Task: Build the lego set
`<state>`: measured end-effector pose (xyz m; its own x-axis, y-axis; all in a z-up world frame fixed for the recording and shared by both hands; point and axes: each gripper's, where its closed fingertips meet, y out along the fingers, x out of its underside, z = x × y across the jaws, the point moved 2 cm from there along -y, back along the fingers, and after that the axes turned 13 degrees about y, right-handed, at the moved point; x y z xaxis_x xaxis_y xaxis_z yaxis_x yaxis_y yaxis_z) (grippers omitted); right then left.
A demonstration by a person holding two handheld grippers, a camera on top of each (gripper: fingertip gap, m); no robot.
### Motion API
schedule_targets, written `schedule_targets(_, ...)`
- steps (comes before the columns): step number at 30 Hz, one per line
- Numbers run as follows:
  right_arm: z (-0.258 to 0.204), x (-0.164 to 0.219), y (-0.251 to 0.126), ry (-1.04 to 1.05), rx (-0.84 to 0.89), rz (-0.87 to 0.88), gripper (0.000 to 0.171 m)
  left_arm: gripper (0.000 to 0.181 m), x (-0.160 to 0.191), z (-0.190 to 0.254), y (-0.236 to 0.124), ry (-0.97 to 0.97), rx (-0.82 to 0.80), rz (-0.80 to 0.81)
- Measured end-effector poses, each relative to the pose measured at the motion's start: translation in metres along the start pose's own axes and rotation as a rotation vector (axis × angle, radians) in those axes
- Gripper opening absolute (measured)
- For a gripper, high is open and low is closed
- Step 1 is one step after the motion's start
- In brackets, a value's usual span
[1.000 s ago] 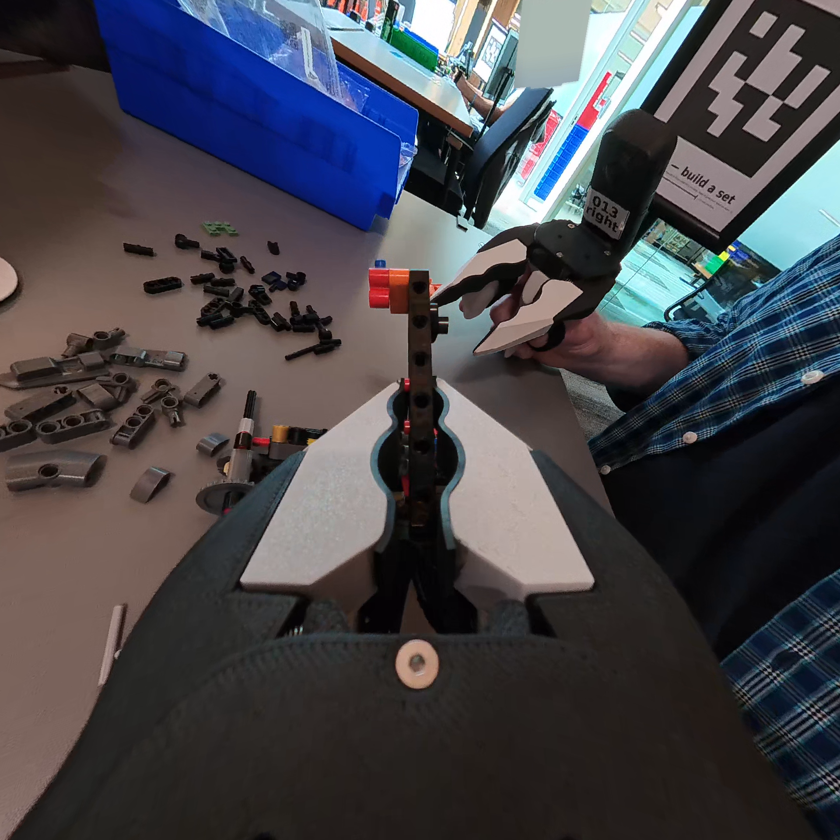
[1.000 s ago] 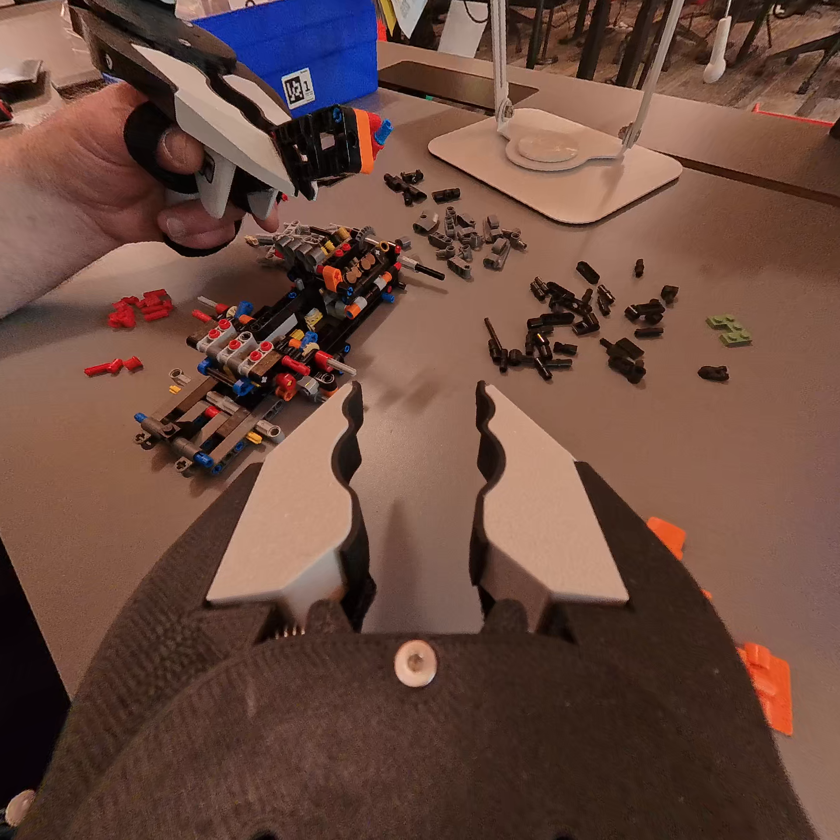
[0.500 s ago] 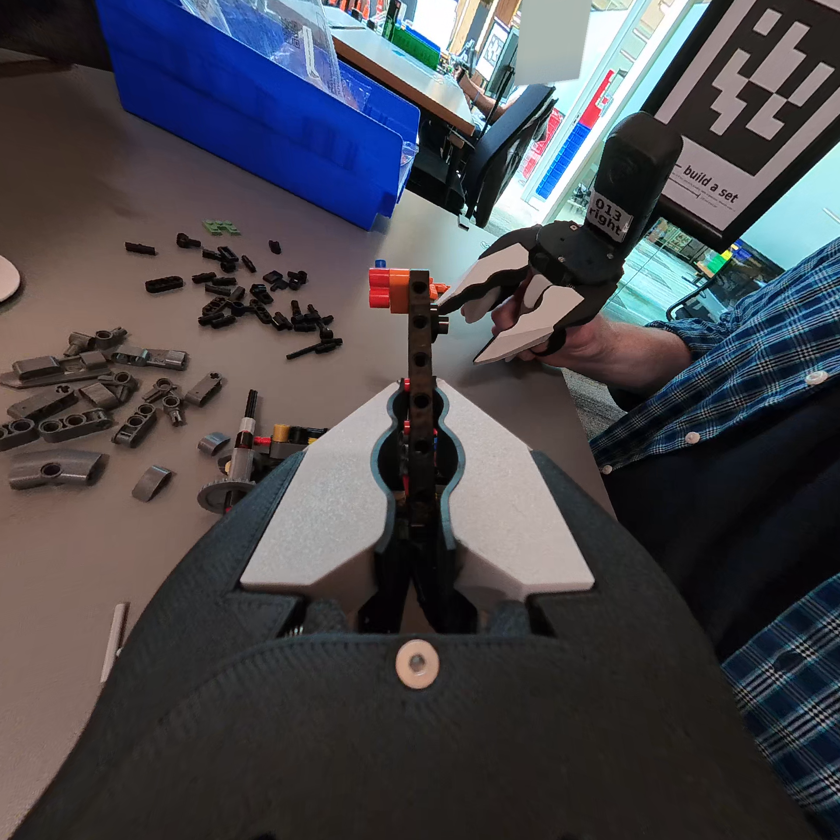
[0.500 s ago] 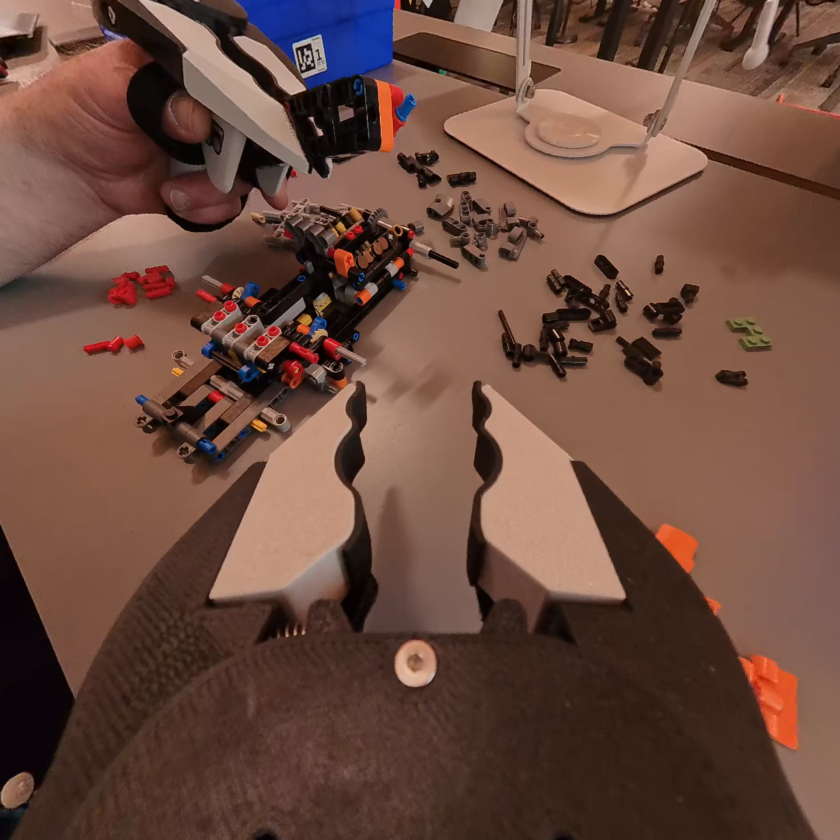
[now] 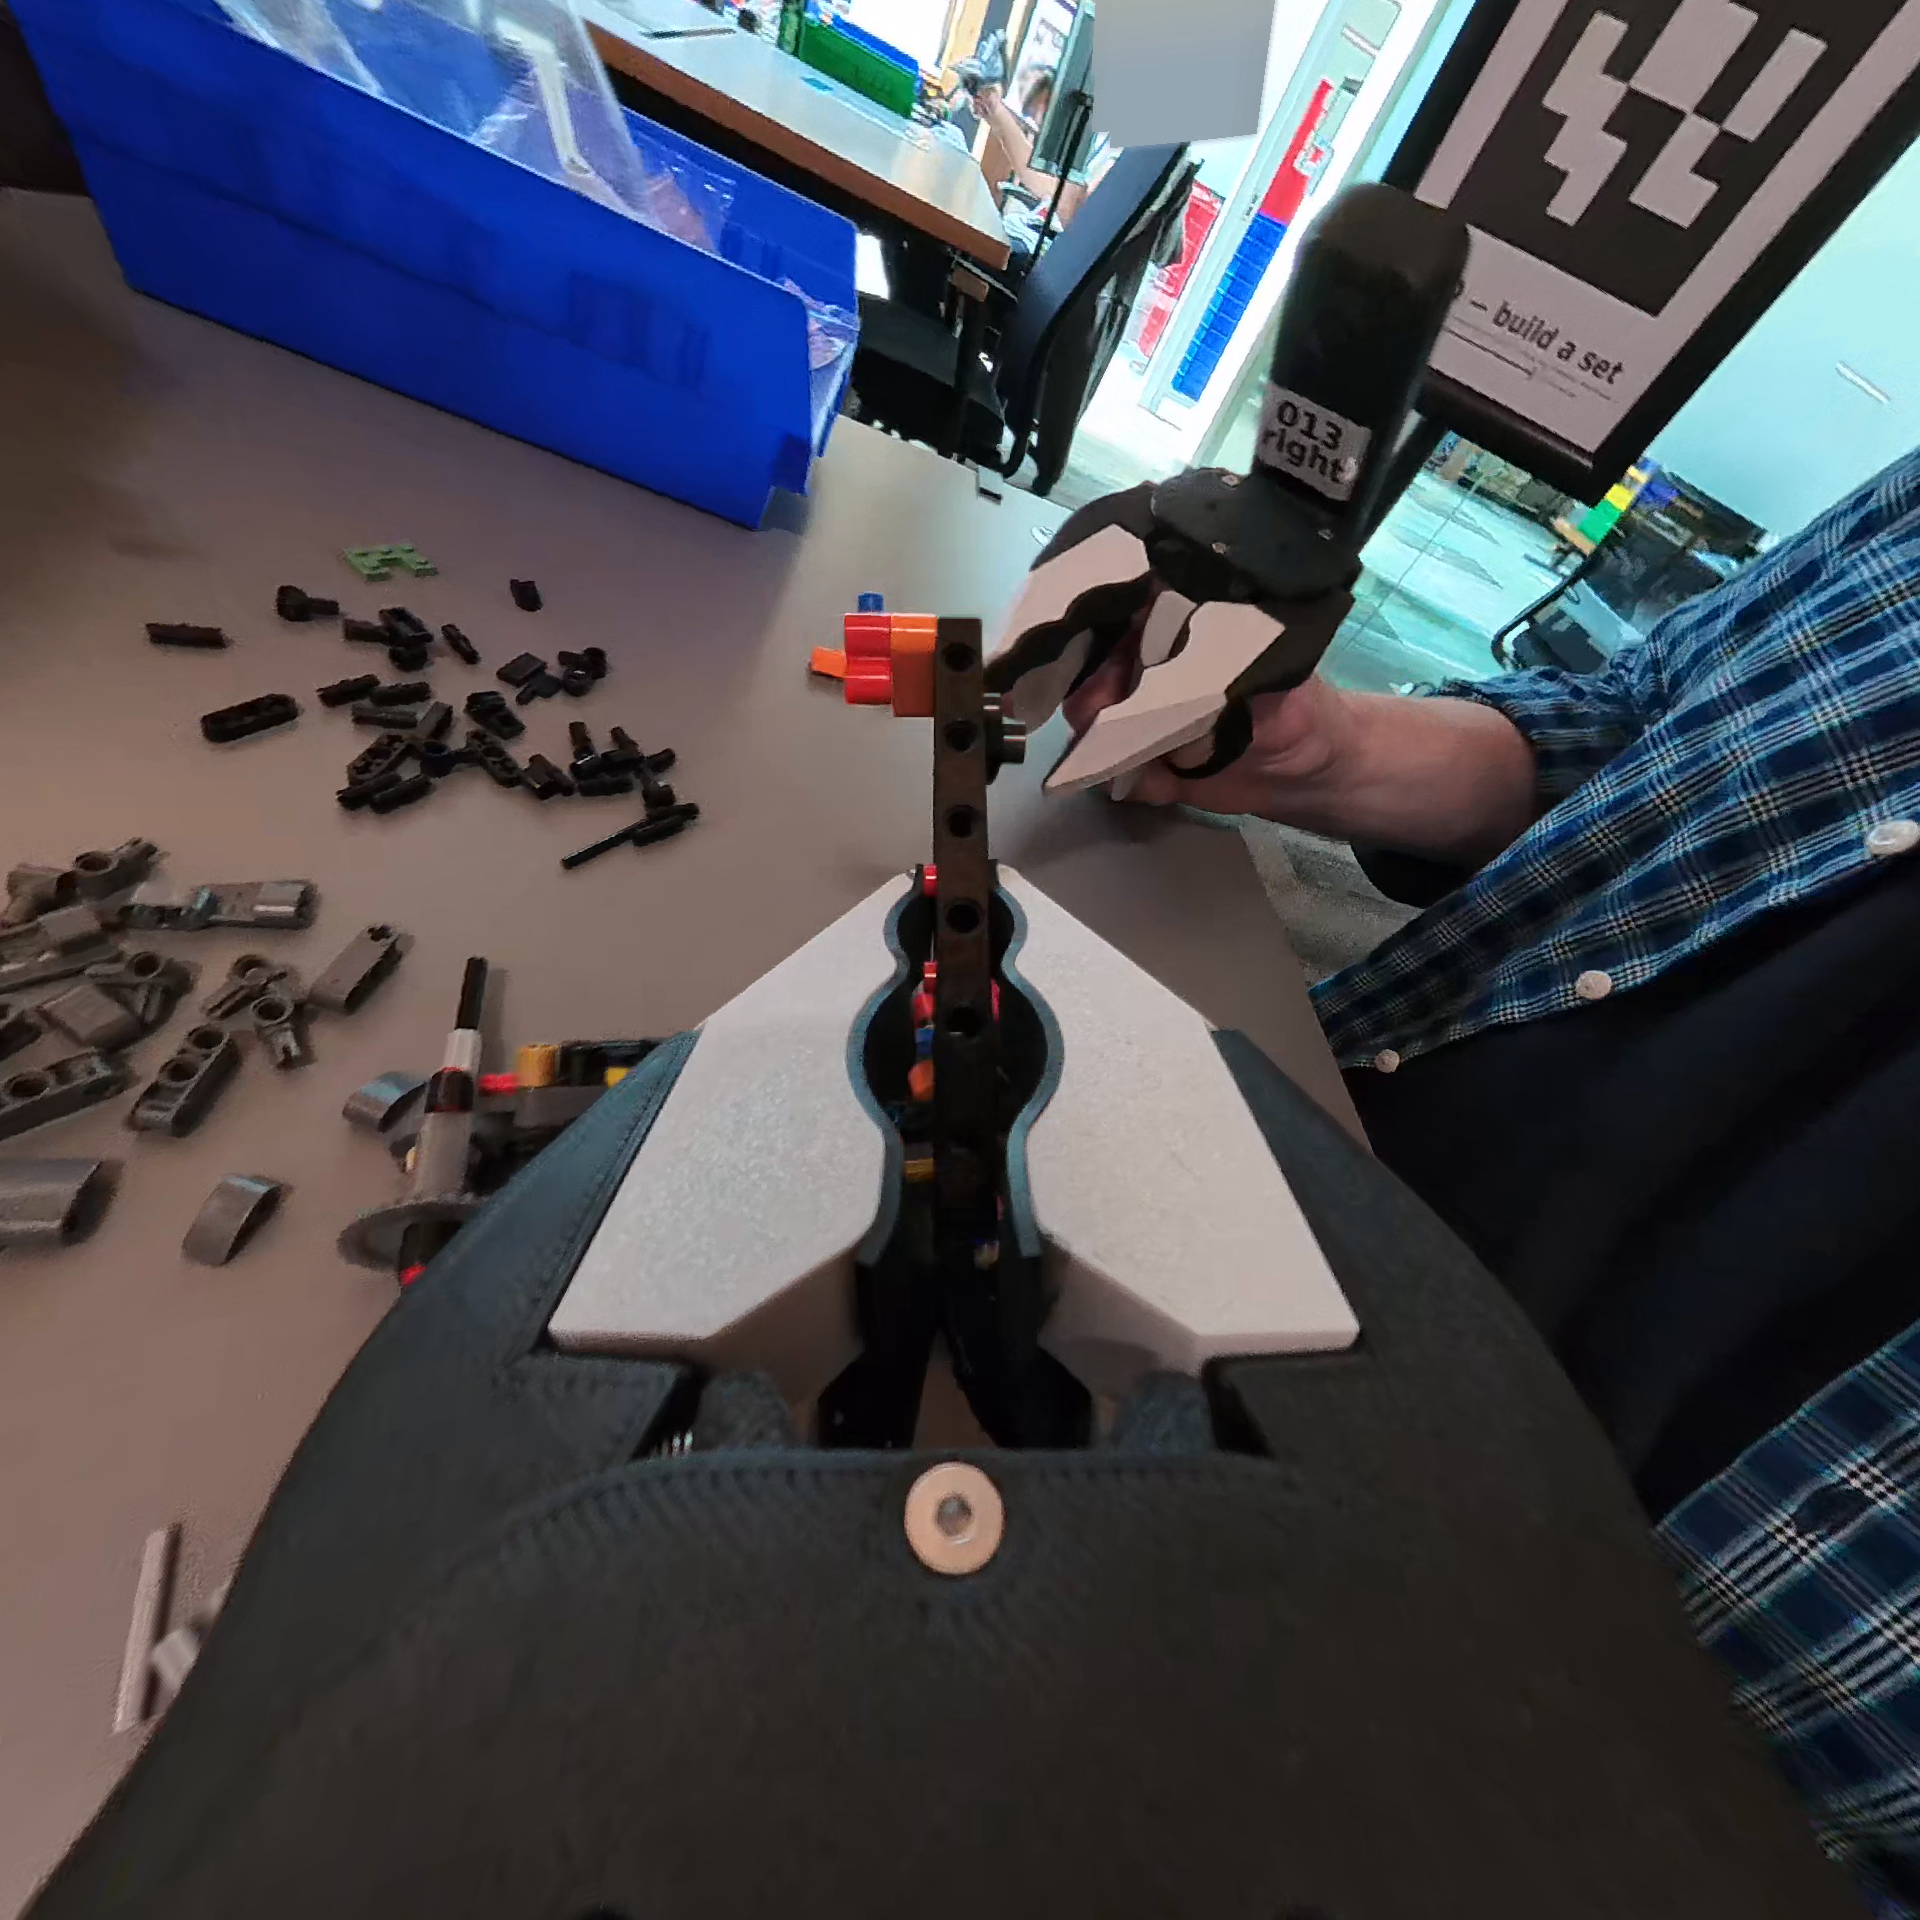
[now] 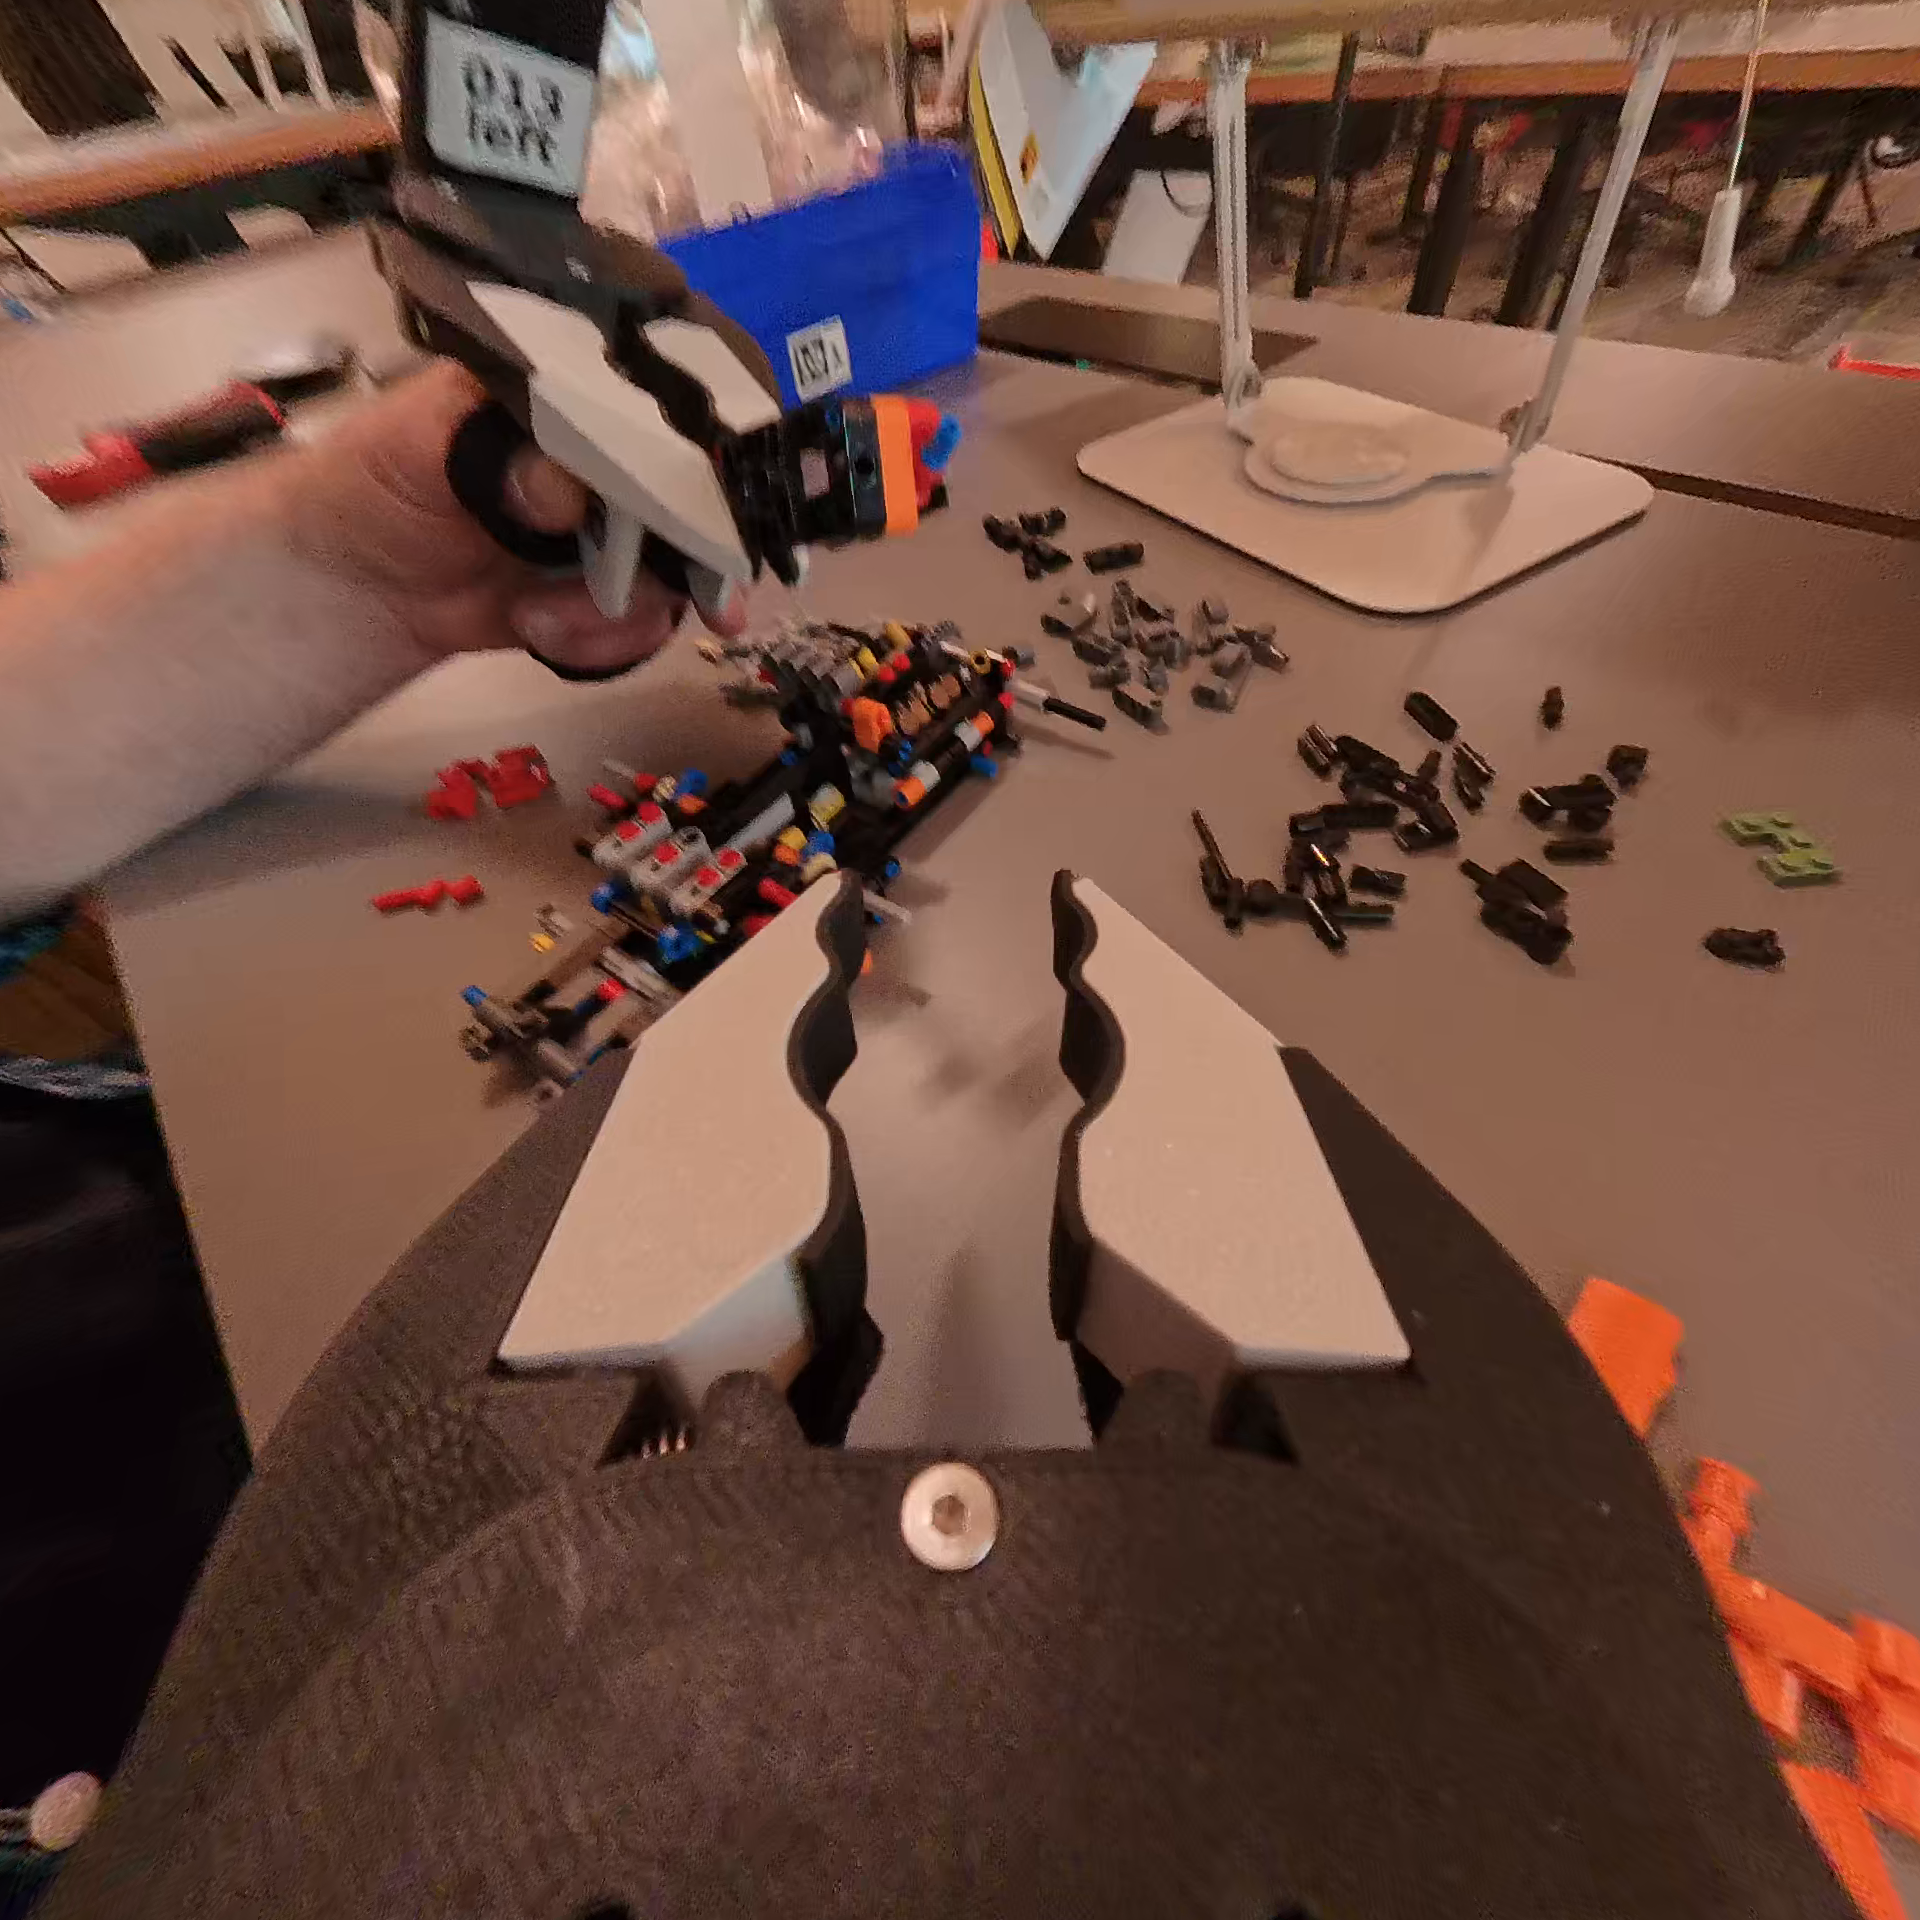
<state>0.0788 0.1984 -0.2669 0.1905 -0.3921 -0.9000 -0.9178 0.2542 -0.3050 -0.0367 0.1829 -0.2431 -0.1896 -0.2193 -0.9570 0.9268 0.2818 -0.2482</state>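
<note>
My left gripper [image 5: 956,883] is shut on a black frame piece [image 5: 958,769] with holes, tipped with red and orange parts [image 5: 883,665], and holds it above the table. It also shows in the right wrist view [image 6: 764,499], where the black frame piece [image 6: 821,478] sticks out past the fingers. My right gripper [image 6: 951,894] is open and empty above the table, in front of a long partly built lego chassis [image 6: 790,821]. In the left wrist view the right gripper [image 5: 1070,717] hangs open just right of the held piece's top.
Loose black pins [image 6: 1403,831] and grey parts [image 6: 1164,644] lie on the grey table. Red parts [image 6: 488,779] lie left of the chassis. Orange parts [image 6: 1808,1621] lie at the near right. A blue bin [image 5: 416,239] and a white stand base [image 6: 1361,488] stand at the back. Across from one pair of fingers to the other is roughly 9 cm.
My right gripper has moved toward the chassis and tilted up; its view is blurred. The left gripper with the frame piece has drawn closer in that view. Both jaws stand as before.
</note>
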Motion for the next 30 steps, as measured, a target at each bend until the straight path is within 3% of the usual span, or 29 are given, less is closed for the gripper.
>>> schedule_targets(4, -0.014, -0.018, -0.005, 0.061, -0.103, 0.095, 0.034, 0.007, -0.004, 0.012, 0.009, 0.058, 0.029, -0.016)
schedule_targets(7, -0.020, -0.027, -0.005, 0.114, -0.146, 0.131, 0.058, 0.007, -0.004, 0.020, 0.017, 0.090, 0.041, -0.044)
schedule_targets(12, -0.033, -0.034, -0.002, 0.192, -0.271, 0.157, 0.068, 0.007, -0.001, 0.033, 0.030, 0.172, 0.060, -0.112)
schedule_targets(19, -0.062, -0.023, -0.001, 0.165, -0.439, 0.093, 0.029, 0.007, 0.000, 0.062, 0.042, 0.283, 0.180, -0.137)
schedule_targets(24, -0.062, -0.026, -0.004, 0.196, -0.459, 0.095, 0.027, 0.008, -0.002, 0.064, 0.044, 0.279, 0.185, -0.120)
schedule_targets(30, -0.031, -0.041, -0.016, 0.461, -0.483, 0.203, 0.026, 0.038, -0.006, 0.052, 0.036, 0.315, 0.098, -0.120)
